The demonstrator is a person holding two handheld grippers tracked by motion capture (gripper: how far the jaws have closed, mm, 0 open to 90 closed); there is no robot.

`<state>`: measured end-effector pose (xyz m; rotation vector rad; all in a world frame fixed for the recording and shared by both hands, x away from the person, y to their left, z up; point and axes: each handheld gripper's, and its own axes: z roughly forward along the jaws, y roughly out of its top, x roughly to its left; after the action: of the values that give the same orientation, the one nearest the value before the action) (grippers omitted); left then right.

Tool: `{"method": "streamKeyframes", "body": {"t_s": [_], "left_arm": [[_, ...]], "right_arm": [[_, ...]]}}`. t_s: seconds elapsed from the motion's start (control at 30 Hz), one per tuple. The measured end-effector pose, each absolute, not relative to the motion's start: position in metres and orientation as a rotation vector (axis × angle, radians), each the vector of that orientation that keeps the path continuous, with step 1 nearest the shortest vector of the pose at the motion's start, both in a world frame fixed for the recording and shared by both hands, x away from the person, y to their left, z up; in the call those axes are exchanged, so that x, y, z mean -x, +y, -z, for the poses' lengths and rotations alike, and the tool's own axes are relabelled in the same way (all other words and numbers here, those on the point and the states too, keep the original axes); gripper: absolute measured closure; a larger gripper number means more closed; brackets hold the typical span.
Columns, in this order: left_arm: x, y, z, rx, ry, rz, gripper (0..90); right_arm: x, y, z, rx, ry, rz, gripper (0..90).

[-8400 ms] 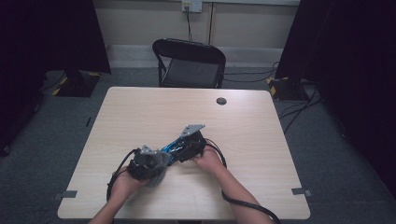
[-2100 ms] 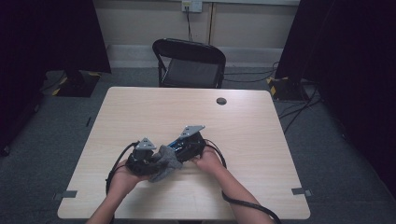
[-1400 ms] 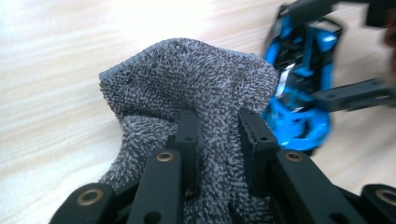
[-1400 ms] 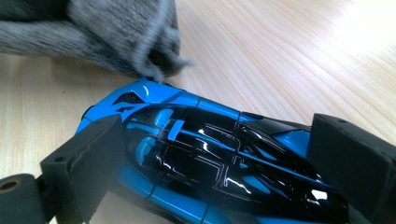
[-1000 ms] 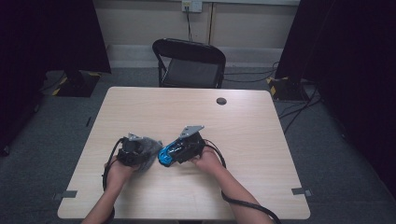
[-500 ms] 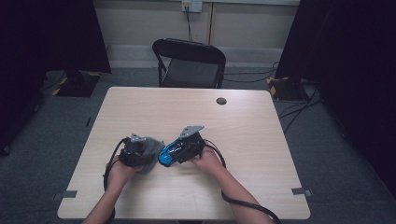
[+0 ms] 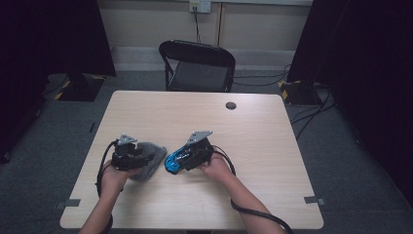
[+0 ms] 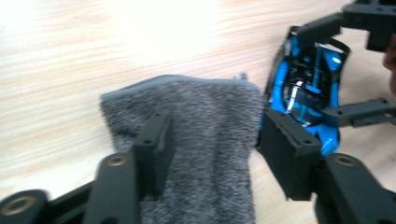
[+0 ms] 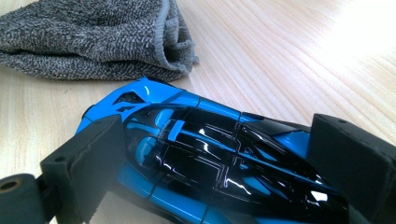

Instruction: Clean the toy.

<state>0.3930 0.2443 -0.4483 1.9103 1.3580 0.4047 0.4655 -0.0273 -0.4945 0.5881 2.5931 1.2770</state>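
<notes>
A blue and black toy car is held just above the wooden table, my right gripper shut on its two sides. Left of its nose a folded grey towel cloth lies flat on the table. My left gripper stands open over the cloth, one jaw near each edge, pinching nothing. In the left gripper view the car shows beyond the cloth, clamped between the other gripper's jaws.
The table is bare wood with a small dark round grommet near its far edge. A black folding chair stands behind it. Cables trail from both grippers toward the near edge.
About two seconds ago the cloth was against the car. The left gripper has since drawn left with the cloth, leaving a small gap. The right gripper and the car have stayed put.
</notes>
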Motion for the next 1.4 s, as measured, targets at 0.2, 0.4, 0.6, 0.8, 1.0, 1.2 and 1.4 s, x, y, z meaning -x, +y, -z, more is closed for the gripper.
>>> {"method": "streamKeyframes", "body": {"t_s": [0.2, 0.4, 0.6, 0.8, 1.0, 1.2, 1.4], "left_arm": [[-0.400, 0.246, 0.476, -2.032, 1.395, -0.317, 41.1], [-0.398, 0.226, 0.481, -2.141, 1.314, -0.318, 54.3], [-0.398, 0.220, 0.479, -2.144, 1.321, -0.248, 73.6], [-0.399, 0.216, 0.478, -2.092, 1.361, -0.200, 76.4], [-0.388, 0.204, 0.474, -2.140, 1.311, -0.115, 76.7], [-0.380, 0.200, 0.473, -2.150, 1.280, -0.088, 76.7], [-0.370, 0.189, 0.472, -2.165, 1.243, -0.062, 76.5]], "right_arm": [[-0.466, -0.027, 0.494, -0.587, 2.596, -1.274, 4.4], [-0.465, -0.027, 0.494, -0.586, 2.594, -1.275, 4.4], [-0.465, -0.026, 0.494, -0.584, 2.596, -1.269, 4.4], [-0.465, -0.026, 0.494, -0.584, 2.593, -1.267, 4.4], [-0.465, -0.025, 0.494, -0.582, 2.594, -1.270, 4.4], [-0.465, -0.025, 0.494, -0.581, 2.595, -1.269, 4.4], [-0.465, -0.025, 0.494, -0.585, 2.596, -1.266, 4.4]]}}
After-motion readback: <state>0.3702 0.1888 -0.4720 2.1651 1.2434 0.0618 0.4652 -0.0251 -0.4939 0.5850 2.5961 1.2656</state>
